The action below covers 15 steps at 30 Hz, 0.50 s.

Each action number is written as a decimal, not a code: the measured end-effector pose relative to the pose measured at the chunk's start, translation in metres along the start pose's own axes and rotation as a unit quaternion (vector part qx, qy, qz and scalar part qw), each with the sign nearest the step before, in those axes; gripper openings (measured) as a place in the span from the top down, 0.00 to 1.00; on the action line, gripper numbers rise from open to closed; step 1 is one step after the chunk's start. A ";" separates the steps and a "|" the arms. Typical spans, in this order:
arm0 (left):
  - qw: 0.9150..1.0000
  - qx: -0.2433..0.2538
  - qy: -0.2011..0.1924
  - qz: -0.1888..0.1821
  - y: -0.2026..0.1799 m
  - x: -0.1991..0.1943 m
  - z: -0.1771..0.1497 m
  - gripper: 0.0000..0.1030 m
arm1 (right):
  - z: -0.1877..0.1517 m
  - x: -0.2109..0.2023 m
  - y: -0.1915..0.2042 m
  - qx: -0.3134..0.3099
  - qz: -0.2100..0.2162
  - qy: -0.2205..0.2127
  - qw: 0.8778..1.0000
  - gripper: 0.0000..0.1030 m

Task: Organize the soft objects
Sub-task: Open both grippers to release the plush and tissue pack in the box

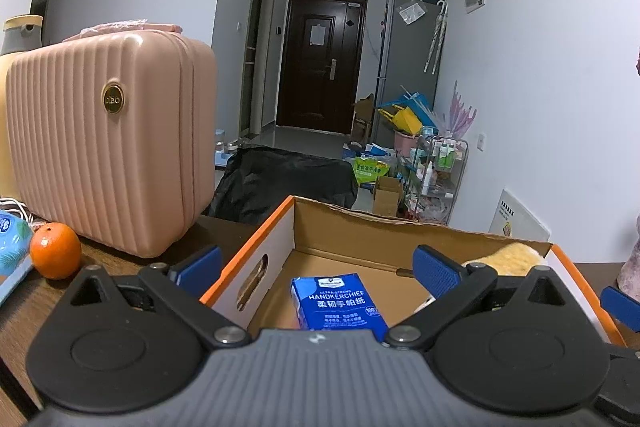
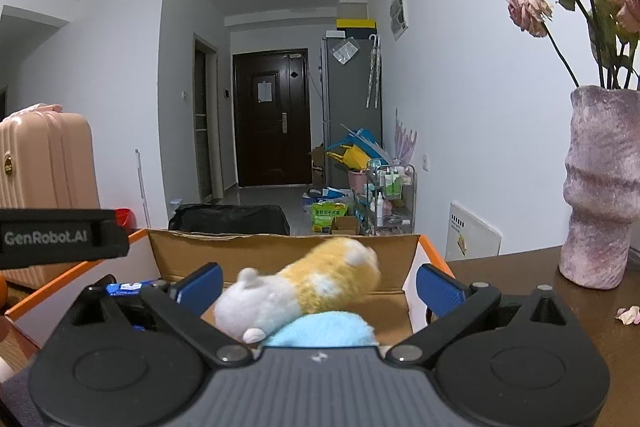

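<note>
An open cardboard box (image 1: 360, 231) with an orange rim stands on the wooden table. A blue handkerchief pack (image 1: 340, 303) lies on its floor, below and between the spread fingers of my left gripper (image 1: 318, 267), which is open and touches nothing. In the right wrist view a yellow and white plush hamster (image 2: 304, 287) lies blurred in the box (image 2: 280, 247) on a light blue soft thing (image 2: 324, 329). My right gripper (image 2: 320, 289) is open, its blue pads apart from the plush on both sides. The plush's yellow back (image 1: 504, 255) shows in the left wrist view.
A pink ribbed suitcase (image 1: 108, 147) stands left of the box, with an orange (image 1: 56, 255) and a tissue pack (image 1: 12, 247) in front of it. A purple vase (image 2: 600, 187) of dried roses stands on the table to the right, with petals (image 2: 628, 315) beside it.
</note>
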<state>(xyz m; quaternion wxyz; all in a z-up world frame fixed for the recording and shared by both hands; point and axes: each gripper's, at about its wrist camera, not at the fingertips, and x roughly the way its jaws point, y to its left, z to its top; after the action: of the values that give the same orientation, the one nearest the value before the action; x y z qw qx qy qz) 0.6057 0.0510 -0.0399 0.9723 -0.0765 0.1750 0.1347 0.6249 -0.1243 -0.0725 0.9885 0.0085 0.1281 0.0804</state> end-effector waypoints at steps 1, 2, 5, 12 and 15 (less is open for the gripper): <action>1.000 -0.001 0.001 0.000 0.000 0.000 0.000 0.00 | 0.000 -0.001 0.000 0.001 0.000 0.000 1.000 0.00; 1.000 -0.001 0.001 0.000 0.000 0.000 0.000 0.00 | 0.000 -0.001 0.000 0.002 0.000 -0.002 1.000 0.00; 1.000 -0.001 0.002 0.001 -0.001 0.000 0.000 0.00 | -0.001 -0.003 0.001 0.001 -0.002 -0.004 1.000 0.00; 1.000 -0.008 -0.003 0.003 0.002 -0.002 -0.001 0.00 | -0.002 -0.005 0.002 -0.002 -0.003 -0.007 1.000 0.00; 1.000 -0.014 -0.009 0.004 0.004 -0.006 -0.001 0.00 | -0.003 -0.009 0.004 -0.009 -0.004 -0.005 1.000 0.00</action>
<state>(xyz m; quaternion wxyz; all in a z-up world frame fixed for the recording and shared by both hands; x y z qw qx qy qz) 0.5987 0.0532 -0.0391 0.9720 -0.0887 0.1651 0.1419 0.6151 -0.1222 -0.0733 0.9895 -0.0010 0.1224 0.0771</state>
